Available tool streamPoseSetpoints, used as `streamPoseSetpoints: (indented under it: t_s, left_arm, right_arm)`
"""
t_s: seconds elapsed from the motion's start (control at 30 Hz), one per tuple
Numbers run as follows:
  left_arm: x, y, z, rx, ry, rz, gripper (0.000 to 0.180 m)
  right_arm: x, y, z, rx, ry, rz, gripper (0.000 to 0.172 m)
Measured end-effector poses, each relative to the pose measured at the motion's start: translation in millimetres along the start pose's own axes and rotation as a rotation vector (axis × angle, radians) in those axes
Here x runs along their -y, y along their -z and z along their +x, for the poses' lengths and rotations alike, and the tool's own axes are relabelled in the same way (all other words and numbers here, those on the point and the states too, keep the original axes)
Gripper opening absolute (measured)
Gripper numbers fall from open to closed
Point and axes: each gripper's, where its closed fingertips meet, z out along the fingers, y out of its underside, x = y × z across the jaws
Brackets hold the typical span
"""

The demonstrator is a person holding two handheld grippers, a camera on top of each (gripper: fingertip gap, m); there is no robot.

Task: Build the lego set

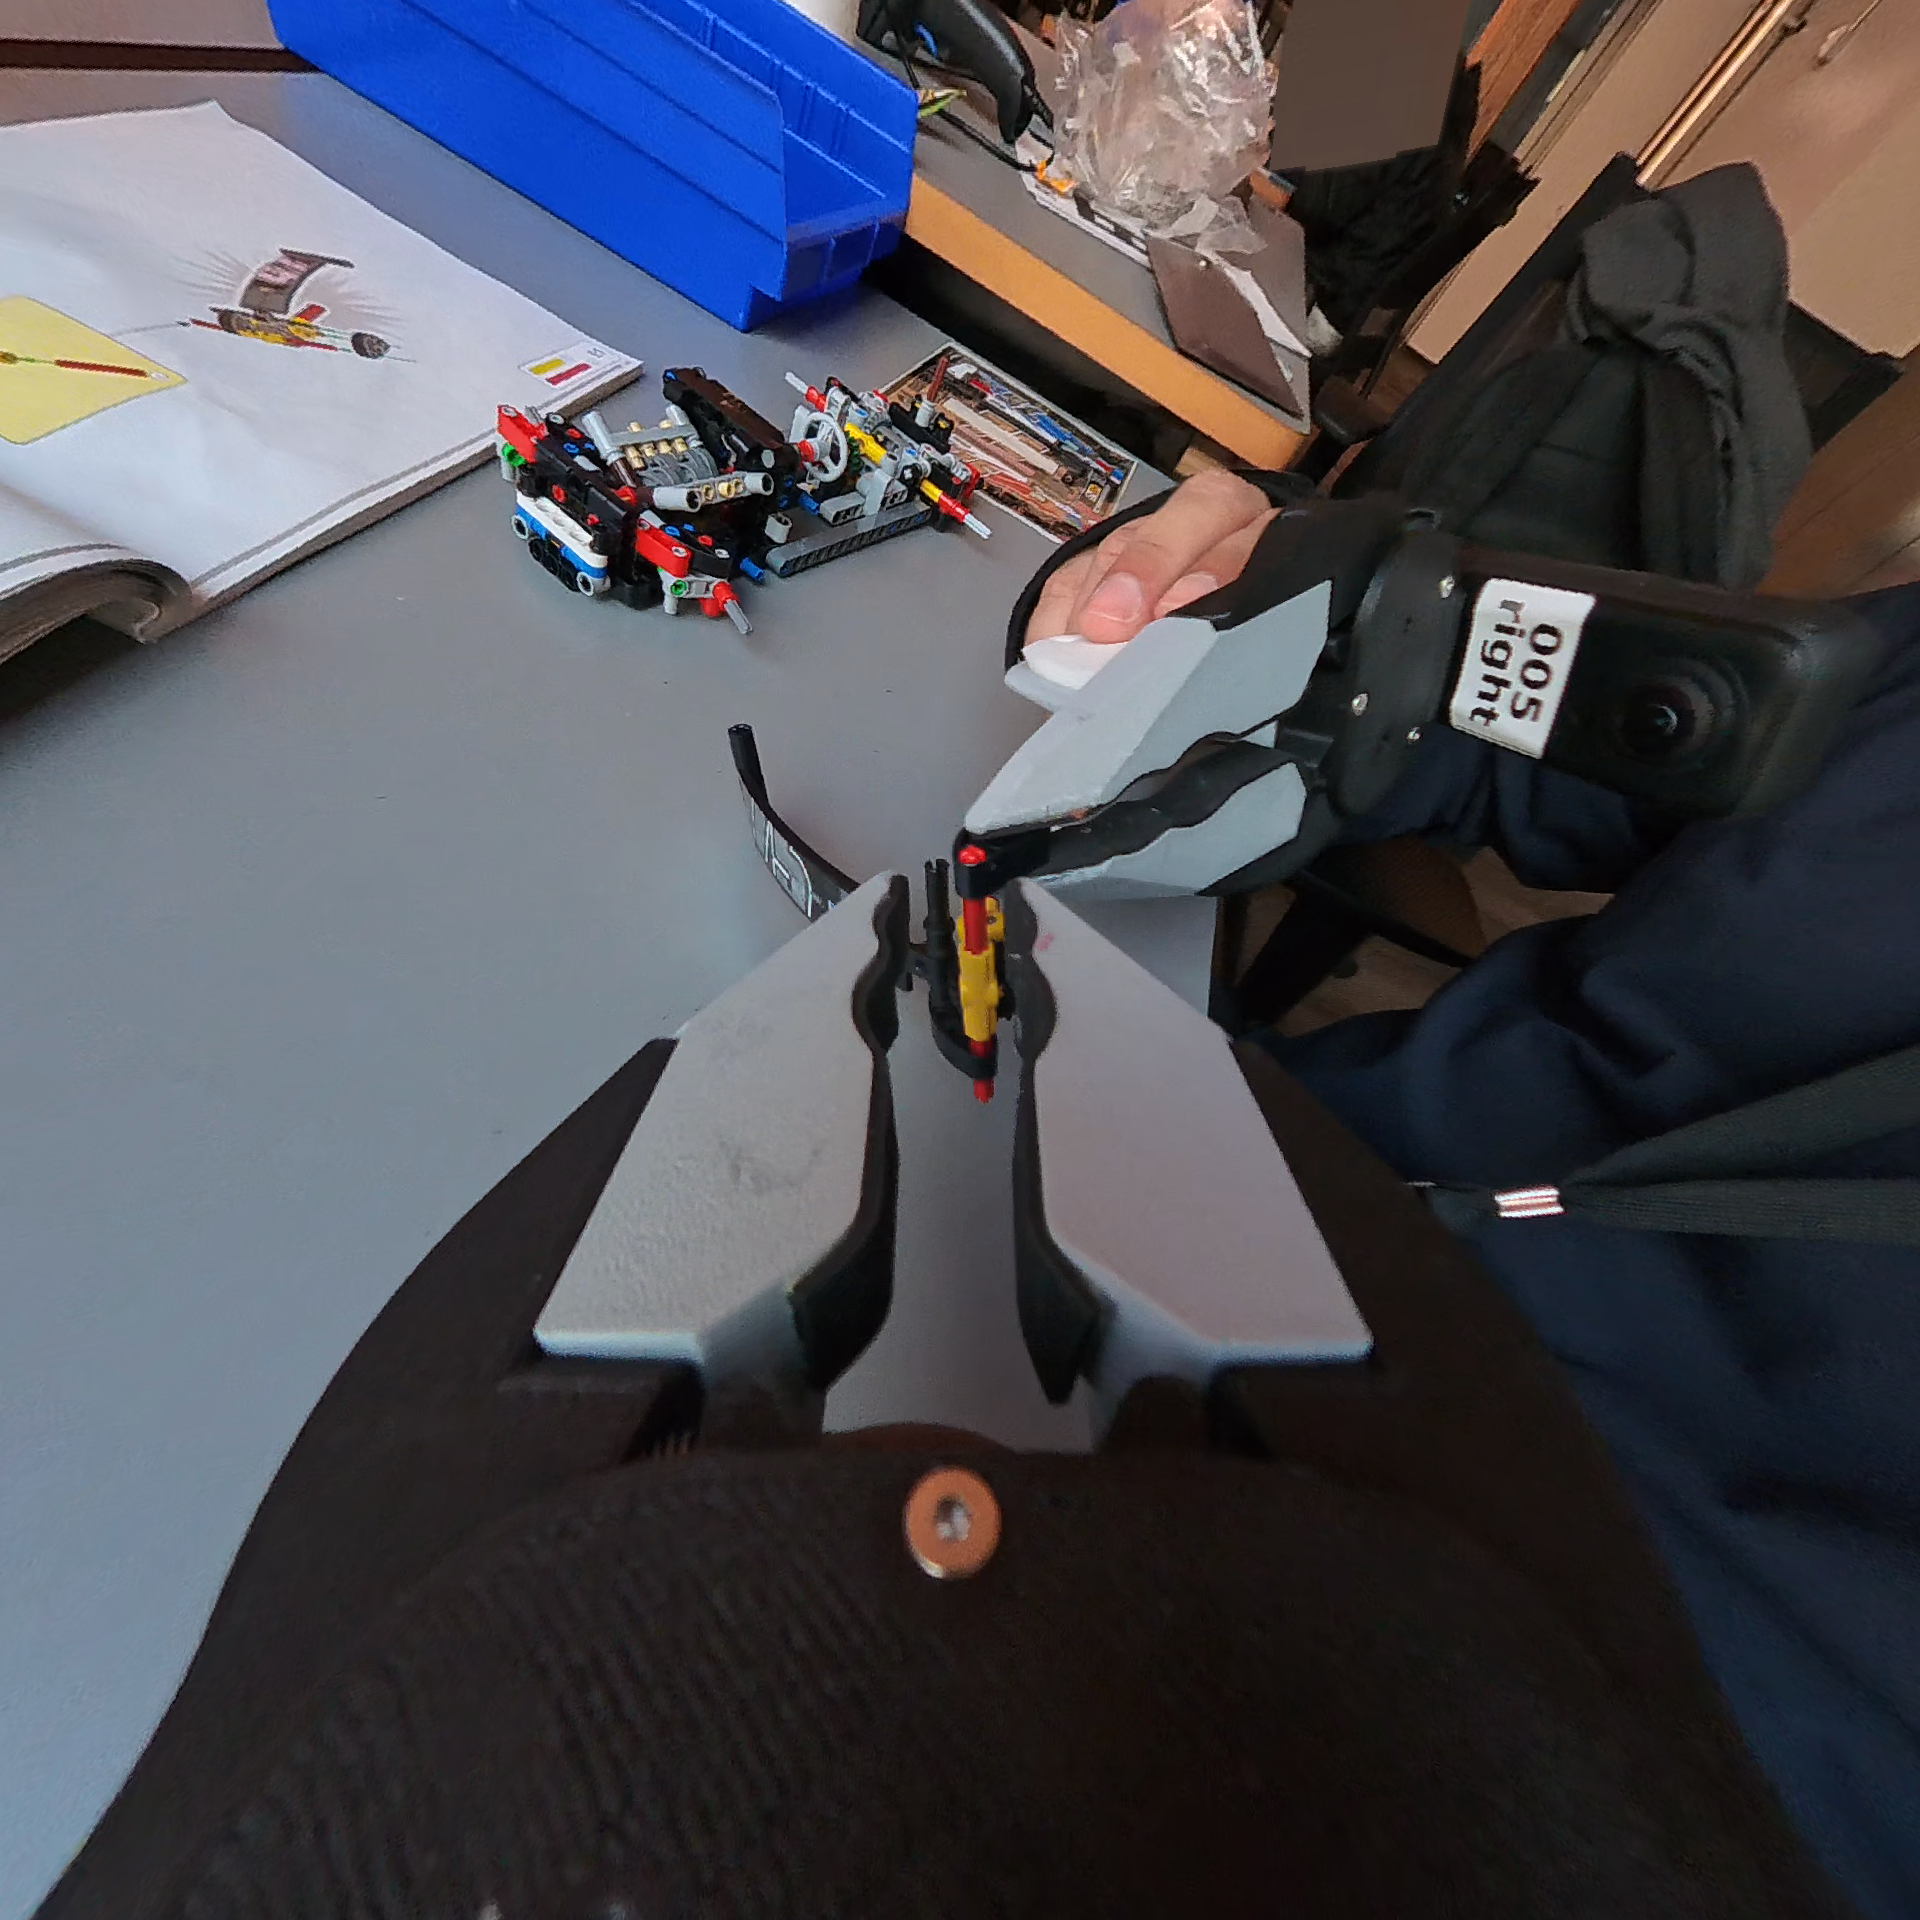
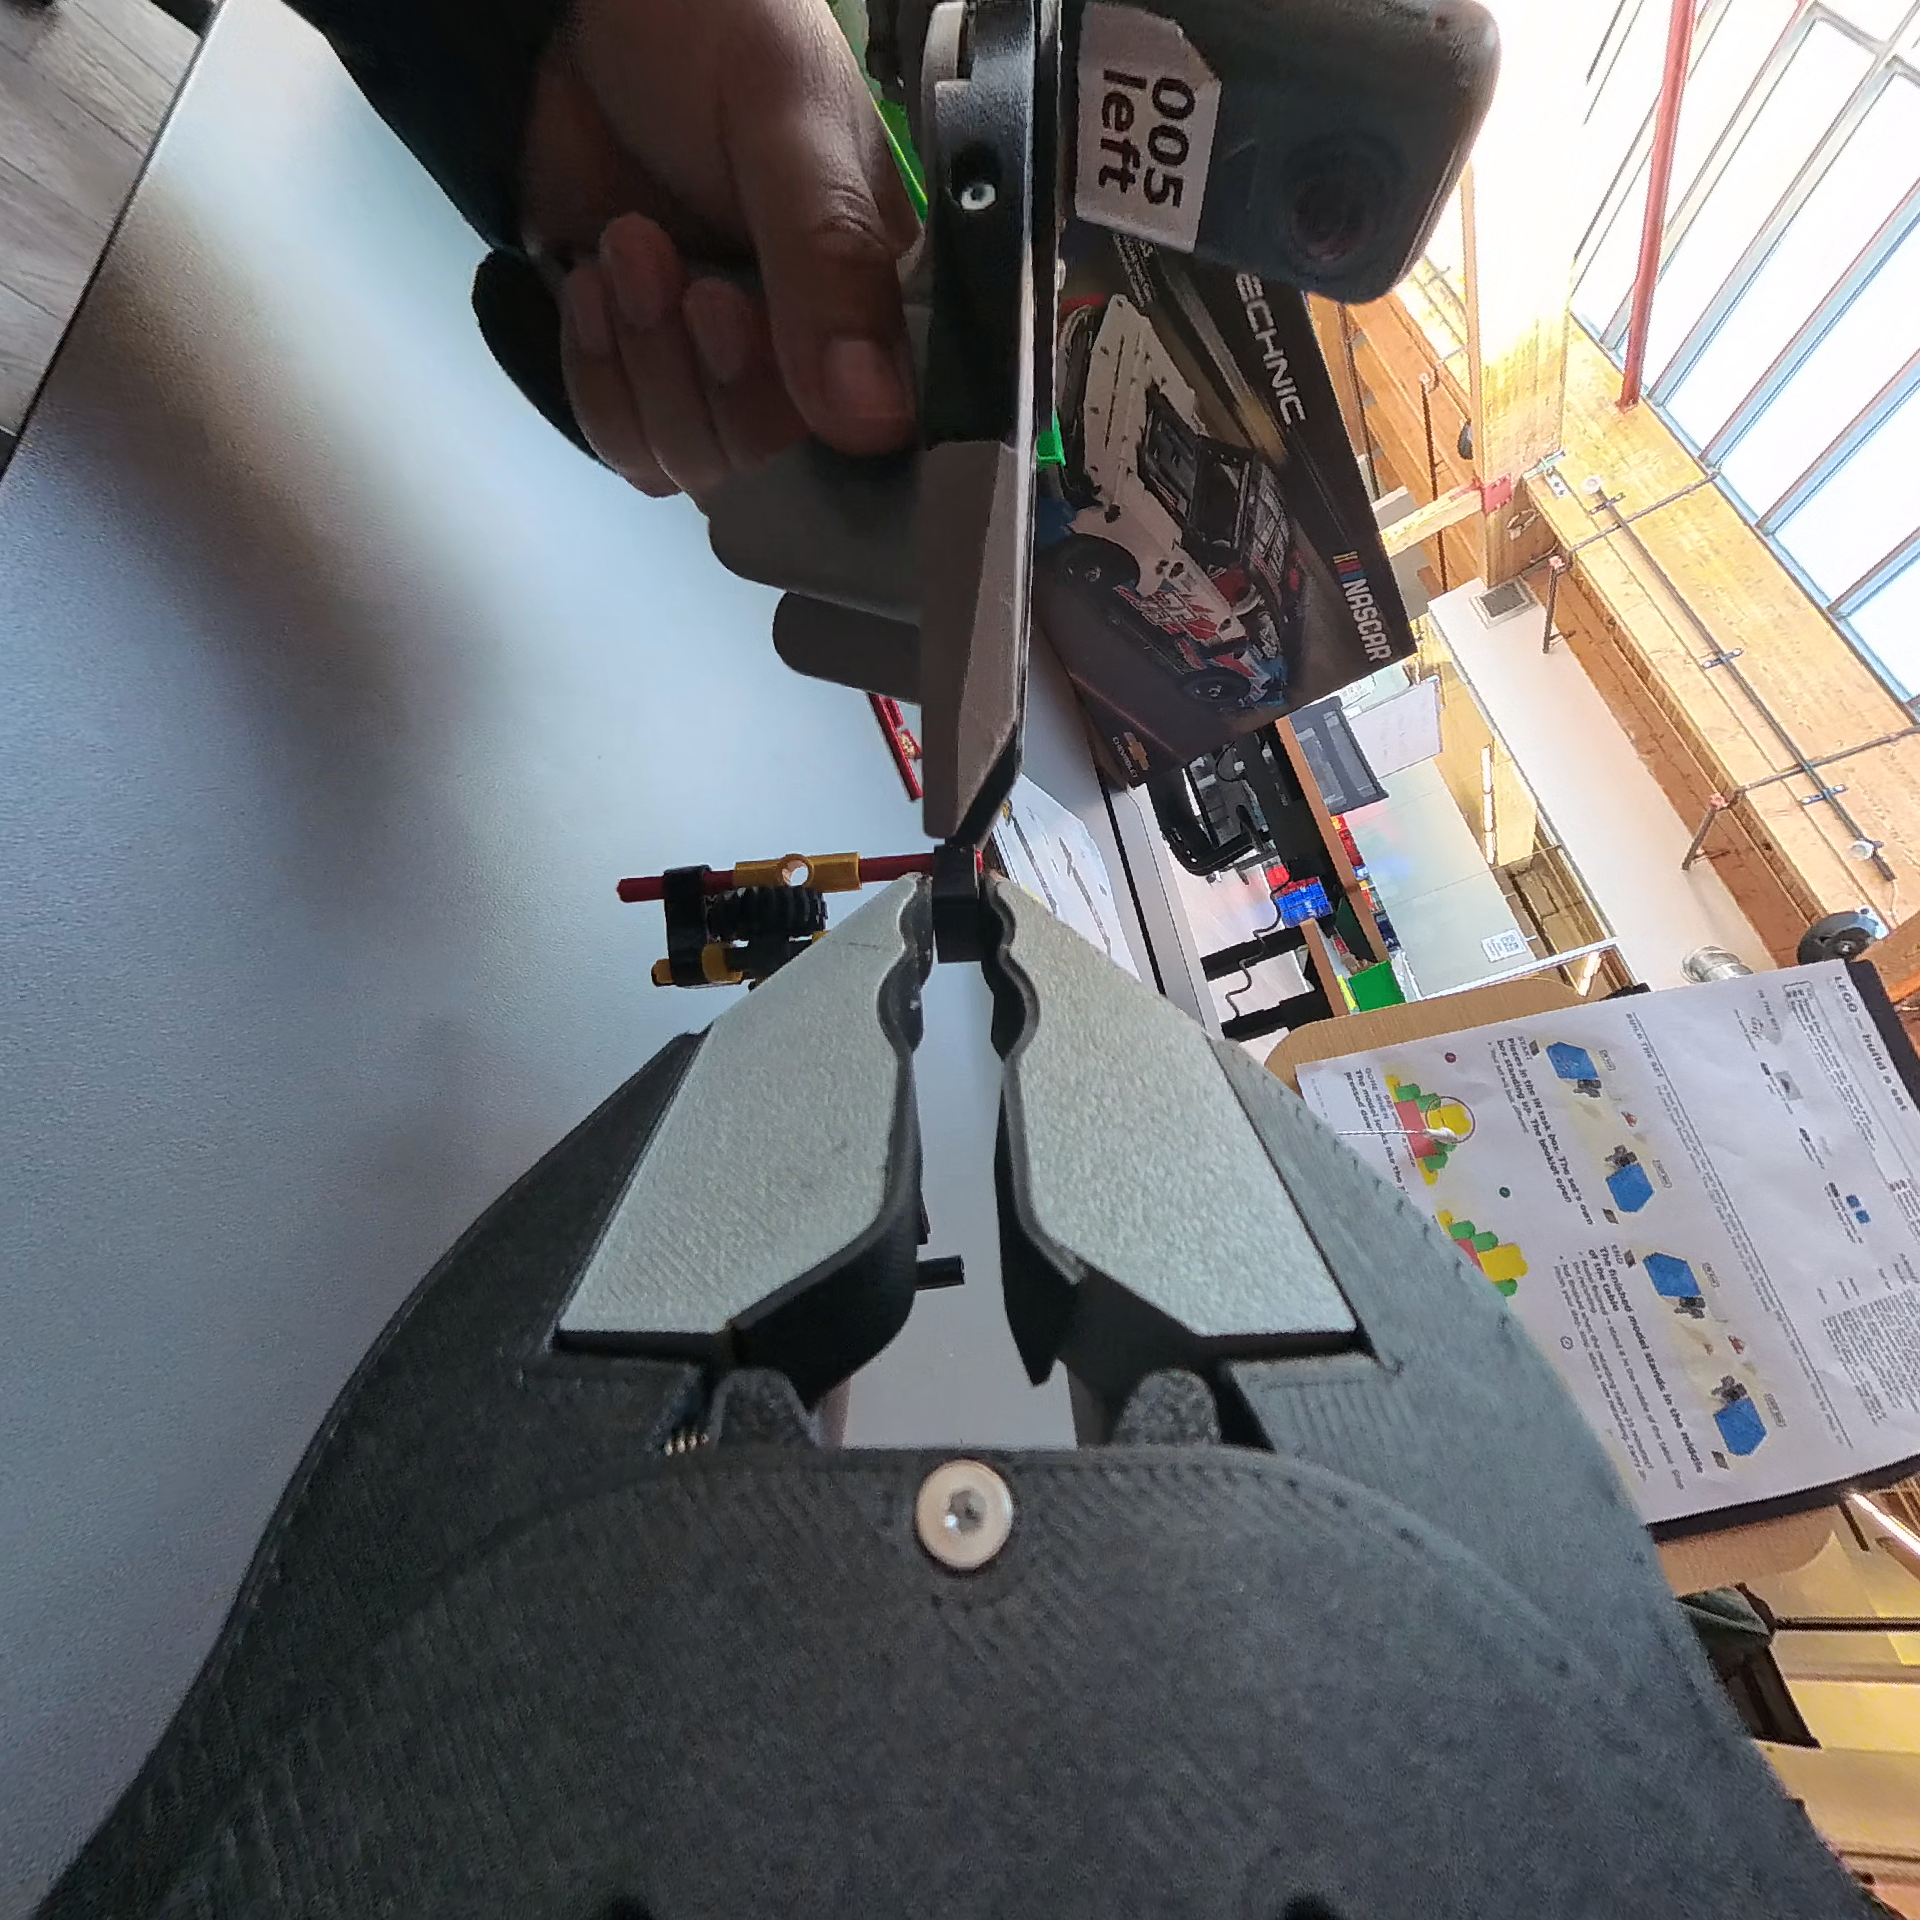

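A small assembly [image 1: 977, 982] of a red axle, a yellow connector and black gears stands between the fingertips of my left gripper [image 1: 961, 914]. That gripper is shut on it above the grey table [image 1: 312, 935]. My right gripper [image 1: 997, 847] comes in from the right. It is shut on a small black piece [image 1: 1023, 847] that sits on the axle's top end. In the right wrist view the right gripper [image 2: 958, 904] pinches the black piece [image 2: 956, 914]. There the assembly [image 2: 769, 894] sticks out to the left, and the left gripper [image 2: 966, 826] comes down from above.
An open instruction booklet [image 1: 260, 343] lies far left, with a blue bin [image 1: 644, 135] behind it. Two larger builds [image 1: 644, 499] [image 1: 883, 457] and a sticker sheet [image 1: 1029, 436] lie beyond. A black curved strip [image 1: 769, 821] lies just ahead. A set box [image 2: 1216, 499] and a printed sheet [image 2: 1662, 1226] are nearby. Both grippers' tips are close together, under 4 cm apart.
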Motion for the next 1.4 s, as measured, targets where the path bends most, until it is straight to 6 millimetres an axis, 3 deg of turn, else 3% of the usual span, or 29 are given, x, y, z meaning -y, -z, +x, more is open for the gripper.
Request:
streamPoseSetpoints:
  t_s: [0.3, 0.57, 0.87, 1.1, 1.27, 1.4]
  left_arm:
    - [1.2, -4.5, 6.4, -0.087, 0.032, 0.020, 0.006]
    - [-0.1, -6.1, 9.9, -0.143, 0.075, 0.034, 0.010]
    - [-1.6, -5.8, 10.1, -0.114, 0.022, 0.027, 0.007]
    - [-7.1, -8.4, 6.5, -0.040, -0.038, 0.005, 0.007]
    - [-6.5, -2.8, 3.9, -0.010, -0.032, 0.034, 0.007]
    - [-10.9, 7.8, -11.2, 0.060, 0.015, 0.043, 0.007]
  right_arm:
    - [1.1, 1.3, 0.6, -0.005, -0.001, 0.010, 0.006]
    - [3.2, 3.1, 0.6, -0.002, -0.008, 0.027, 0.006]
    - [1.6, 2.6, -0.2, 0.009, -0.025, 0.028, 0.007]
    - [-6.1, 2.5, 0.9, 0.126, -0.269, 0.061, 0.026]
    - [-20.7, 4.5, -2.1, 0.220, -0.443, 0.042, 0.025]
    - [-34.5, 6.8, -4.6, 0.282, -0.562, 0.013, 0.024]
